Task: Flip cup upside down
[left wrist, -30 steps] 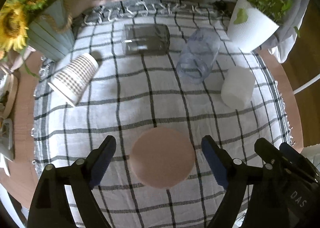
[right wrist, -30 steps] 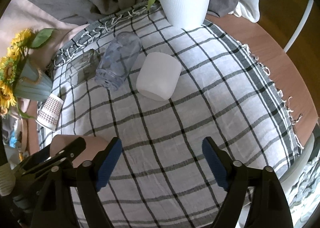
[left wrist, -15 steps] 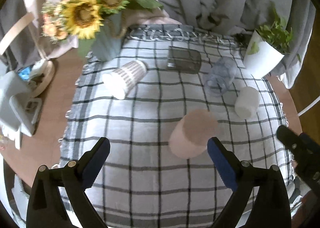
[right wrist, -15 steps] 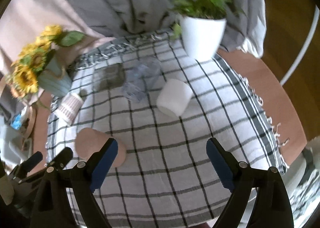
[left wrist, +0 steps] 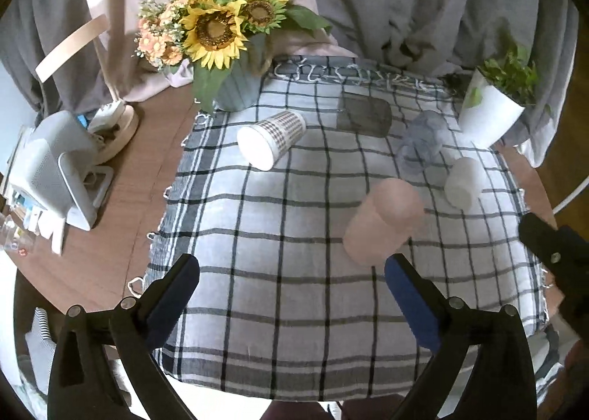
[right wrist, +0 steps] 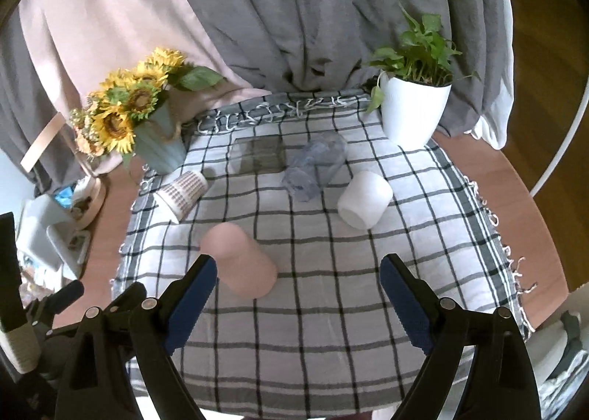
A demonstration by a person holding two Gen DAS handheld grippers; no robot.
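A pink cup point(left wrist: 383, 224) stands upside down on the checked tablecloth point(left wrist: 294, 309); it also shows in the right wrist view point(right wrist: 239, 261). My left gripper point(left wrist: 291, 302) is open and empty, raised above the cloth's near edge, apart from the pink cup. My right gripper point(right wrist: 294, 302) is open and empty, above the cloth near the front. A white cup point(right wrist: 364, 204), a clear bluish cup point(right wrist: 313, 169), a dark glass tumbler point(right wrist: 259, 154) and a patterned paper cup point(right wrist: 182, 195) lie on their sides further back.
A sunflower vase point(left wrist: 228, 51) stands at the back left and a white plant pot point(right wrist: 412, 110) at the back right. A white appliance point(left wrist: 55, 173) and clutter sit on the wooden table point(left wrist: 140, 177) to the left. Curtains hang behind.
Both grippers have pulled back and up from the table, so the view is wider. The left gripper has moved away from the pink cup, which stays upside down on the cloth.
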